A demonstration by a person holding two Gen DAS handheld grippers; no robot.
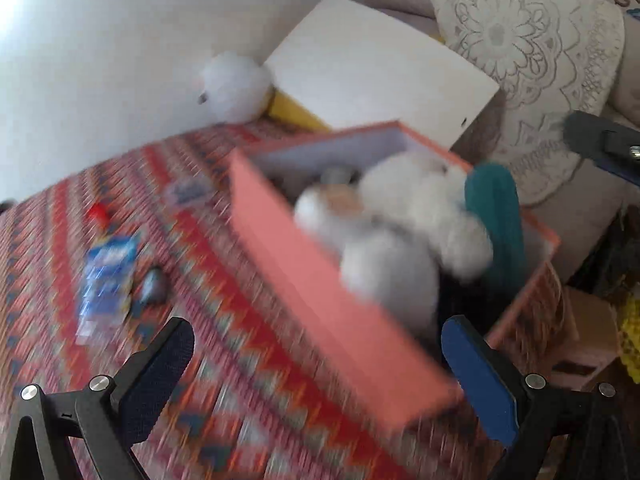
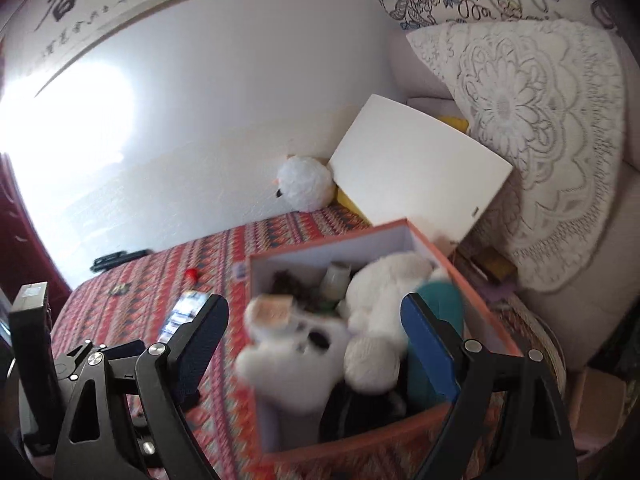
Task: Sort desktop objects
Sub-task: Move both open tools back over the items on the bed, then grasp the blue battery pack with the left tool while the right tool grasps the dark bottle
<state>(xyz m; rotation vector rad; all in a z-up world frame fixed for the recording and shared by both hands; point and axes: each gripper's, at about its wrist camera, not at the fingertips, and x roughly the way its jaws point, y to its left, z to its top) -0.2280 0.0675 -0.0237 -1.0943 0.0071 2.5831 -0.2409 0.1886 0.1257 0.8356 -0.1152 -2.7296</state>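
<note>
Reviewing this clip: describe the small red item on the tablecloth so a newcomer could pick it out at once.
Start at the pink box on the patterned tablecloth. Look left of it, toward the wall, past the blue-and-white packet. The small red object lies alone there, the only solid bright red piece; too small to identify further.

Motion blur smears the white plush toy [image 1: 400, 232] and blue packet [image 1: 106, 284].

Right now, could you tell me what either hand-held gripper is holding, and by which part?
Nothing: the left hand-held gripper and right hand-held gripper are both open and empty.
</note>
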